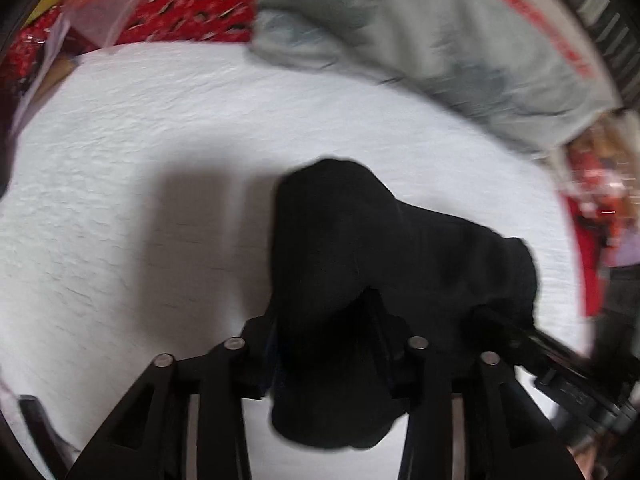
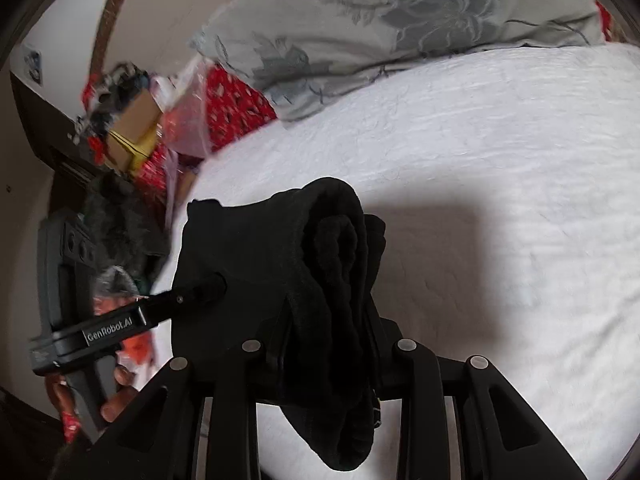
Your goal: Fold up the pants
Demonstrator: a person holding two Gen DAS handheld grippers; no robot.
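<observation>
Hanging bunched between both hand-held grippers, black pants [image 2: 304,272].

Matt black knit pants [image 2: 320,264], crinkled white cloth bedsheet [image 2: 500,140], matt plastic fingers [image 2: 416,364]

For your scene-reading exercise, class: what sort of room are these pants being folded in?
Probably a bedroom: the black pants hang over a white bedspread, with a grey floral pillow behind.
</observation>
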